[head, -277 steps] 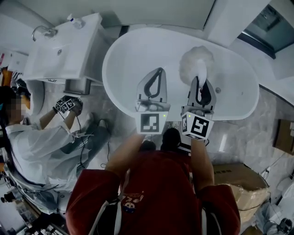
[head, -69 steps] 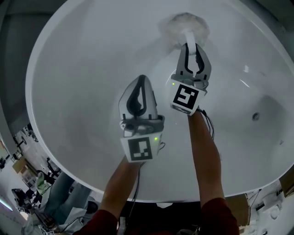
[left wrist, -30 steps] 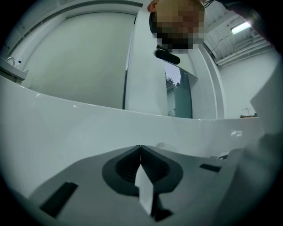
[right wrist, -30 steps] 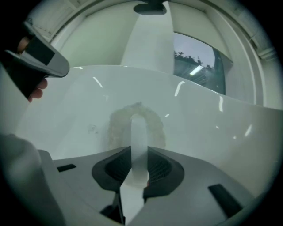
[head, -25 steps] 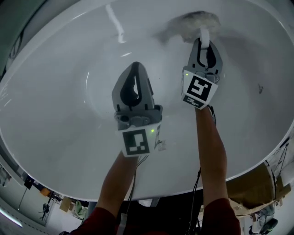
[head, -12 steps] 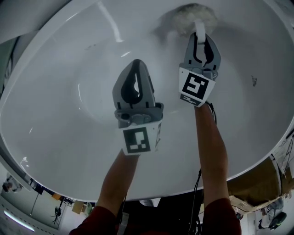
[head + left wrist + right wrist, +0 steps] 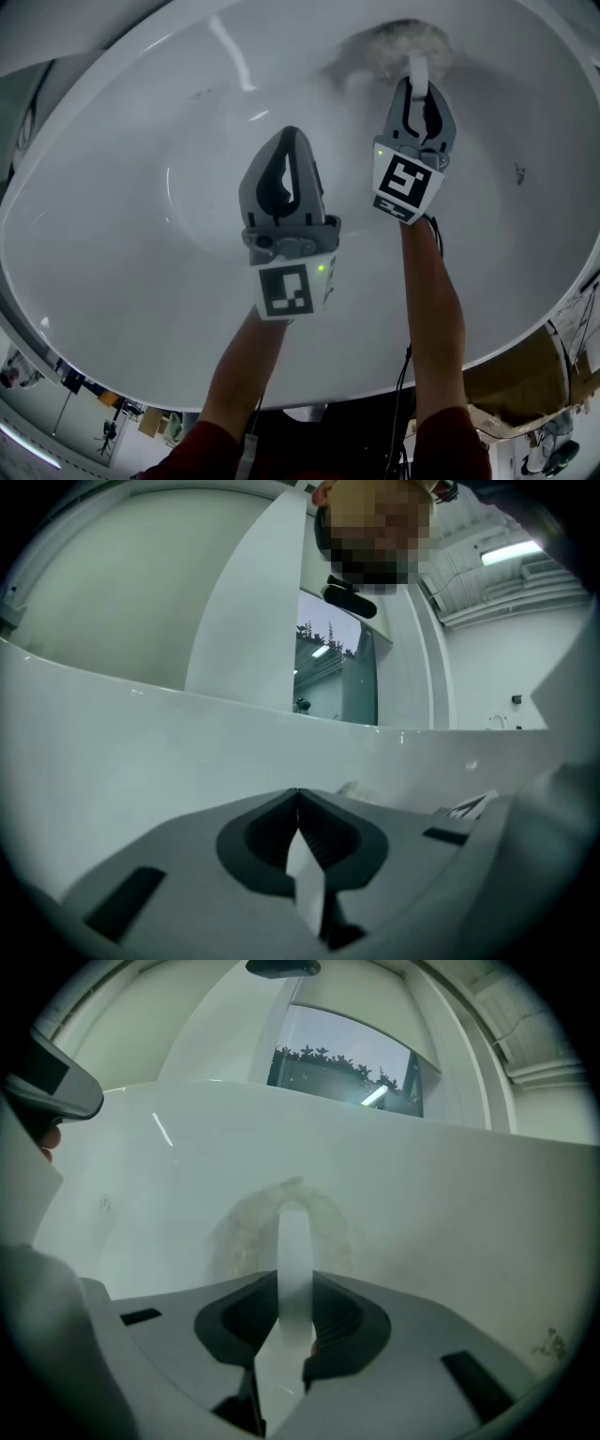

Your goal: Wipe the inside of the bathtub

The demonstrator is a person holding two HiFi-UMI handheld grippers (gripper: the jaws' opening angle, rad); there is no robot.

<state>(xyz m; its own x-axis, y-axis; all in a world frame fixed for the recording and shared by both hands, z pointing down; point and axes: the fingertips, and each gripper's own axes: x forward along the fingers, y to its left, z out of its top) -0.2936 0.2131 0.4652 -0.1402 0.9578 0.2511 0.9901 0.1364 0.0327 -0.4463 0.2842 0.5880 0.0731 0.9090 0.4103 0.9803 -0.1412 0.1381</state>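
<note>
My right tongs point(image 7: 414, 86) clamp the white handle point(image 7: 416, 67) to press the duster's fluffy head point(image 7: 394, 45) against the bathtub point(image 7: 112, 234) far wall, while my left tongs point(image 7: 285, 139) hang shut and empty, clear of the stroke.

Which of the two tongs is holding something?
The right tongs, shut on the white handle of the scrubber; the left tongs are shut on nothing.
</note>
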